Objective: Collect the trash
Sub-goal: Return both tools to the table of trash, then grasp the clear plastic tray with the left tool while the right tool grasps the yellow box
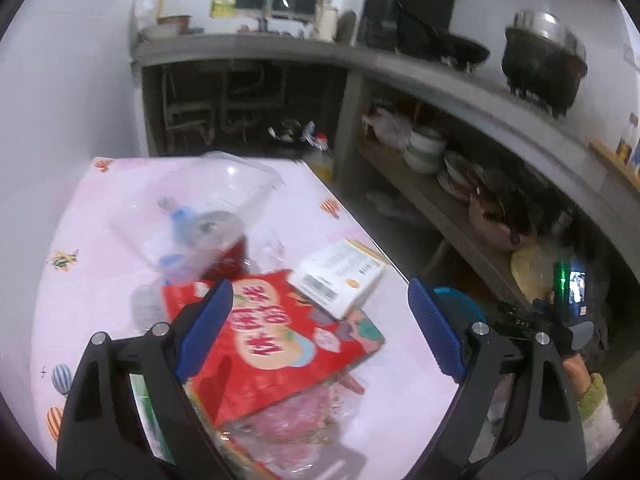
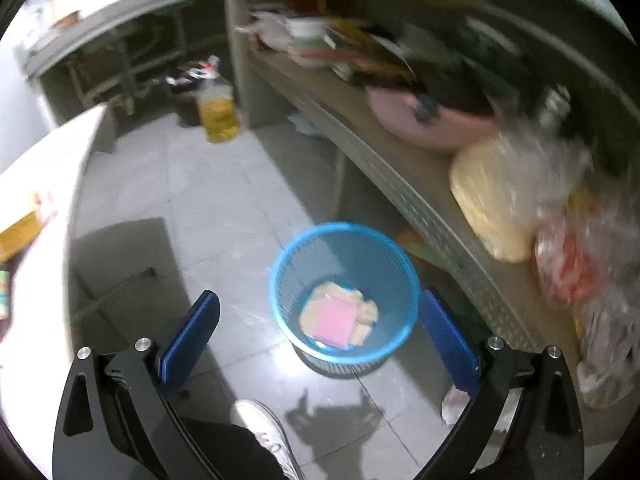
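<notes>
1. Table [image 1: 100,240], pink printed cloth: we keep the uncollected trash heaped here, within reach of our left gripper [image 1: 320,328], which hangs above the heap with fingers spread wide and nothing between them.
2. Blue mesh bin [image 2: 280,276], on the floor tiles beside the table: set low so trash can drop in. Our right gripper [image 2: 320,340] points down over it, fingers wide, empty.
3. Red snack bag [image 1: 276,332]: topmost on the heap, we judge it the next pick.
4. Clear plastic container [image 1: 200,216]: behind the bag, blurred.
5. White carton [image 1: 340,276]: touching the red bag.
6. Paper scraps [image 2: 340,316]: already binned.
7. Shelf [image 2: 400,160] clutter crowds the bin's far side.
</notes>
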`<state>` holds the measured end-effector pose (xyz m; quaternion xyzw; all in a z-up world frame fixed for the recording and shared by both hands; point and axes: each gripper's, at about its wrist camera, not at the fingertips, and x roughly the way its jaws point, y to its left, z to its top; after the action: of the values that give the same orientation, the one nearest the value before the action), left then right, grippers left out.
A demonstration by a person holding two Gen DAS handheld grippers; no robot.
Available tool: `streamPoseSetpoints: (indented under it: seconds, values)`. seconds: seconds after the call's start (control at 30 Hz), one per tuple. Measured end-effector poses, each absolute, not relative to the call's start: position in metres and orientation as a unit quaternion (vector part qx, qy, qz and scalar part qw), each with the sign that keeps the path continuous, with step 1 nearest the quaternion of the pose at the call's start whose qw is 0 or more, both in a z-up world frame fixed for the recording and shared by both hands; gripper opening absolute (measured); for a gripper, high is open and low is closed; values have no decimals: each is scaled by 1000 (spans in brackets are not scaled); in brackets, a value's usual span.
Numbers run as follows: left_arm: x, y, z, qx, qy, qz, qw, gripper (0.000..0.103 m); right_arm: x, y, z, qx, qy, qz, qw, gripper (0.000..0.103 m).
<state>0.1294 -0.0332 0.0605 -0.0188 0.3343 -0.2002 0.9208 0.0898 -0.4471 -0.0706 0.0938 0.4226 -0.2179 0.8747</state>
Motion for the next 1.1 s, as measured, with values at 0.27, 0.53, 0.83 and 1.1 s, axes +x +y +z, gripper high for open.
streamPoseSetpoints:
  seconds: [0.27,0.53,0.83,1.1]
  values:
    - [134,31,73,-82,310,-160,934,85,107,-372,-1,98,349,-103,926,97]
    - [142,90,67,-121,301,-115,939,85,167,-336,-5,314,437,97,837,97]
    - [156,124,49,-167,315,-113,927,85,234,-306,-67,474,534,128,688,97]
    - [180,143,35,-212,346,-114,907,81,253,-299,-101,542,555,110,622,97]
